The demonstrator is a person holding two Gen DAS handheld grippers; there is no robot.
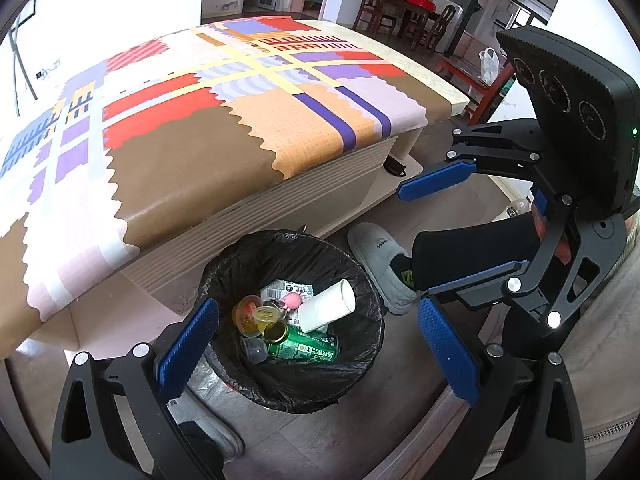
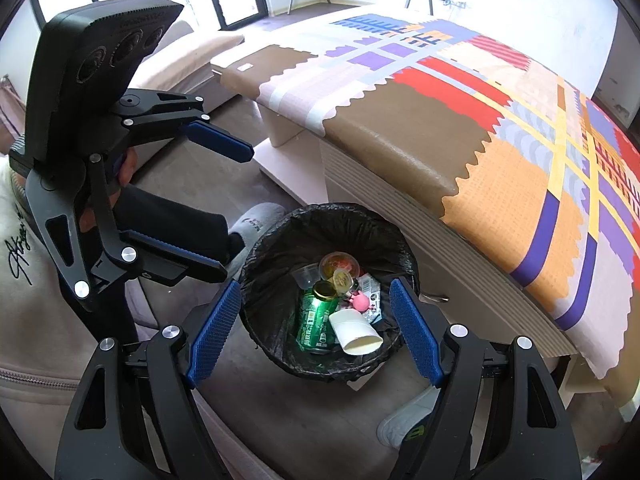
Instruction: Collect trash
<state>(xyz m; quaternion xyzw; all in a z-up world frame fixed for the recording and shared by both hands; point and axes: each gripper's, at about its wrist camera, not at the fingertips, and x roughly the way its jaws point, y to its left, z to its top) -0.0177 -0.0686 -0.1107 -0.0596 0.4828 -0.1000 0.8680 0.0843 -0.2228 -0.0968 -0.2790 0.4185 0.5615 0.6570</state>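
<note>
Two grippers, left (image 1: 318, 344) and right (image 2: 316, 330), hover over one black-lined trash bin (image 1: 362, 276) beside one low patterned table (image 1: 224, 136), jaws wide and empty. Inside lie one white paper cup (image 1: 326, 306), one green can (image 1: 306, 346), one pink toy (image 1: 292, 300), several small plastic cups. Judged best: tie the liner next, gripping opposite rims.

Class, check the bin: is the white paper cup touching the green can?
Touching. The right wrist view shows the white paper cup lying against the green can, no gap between.
</note>
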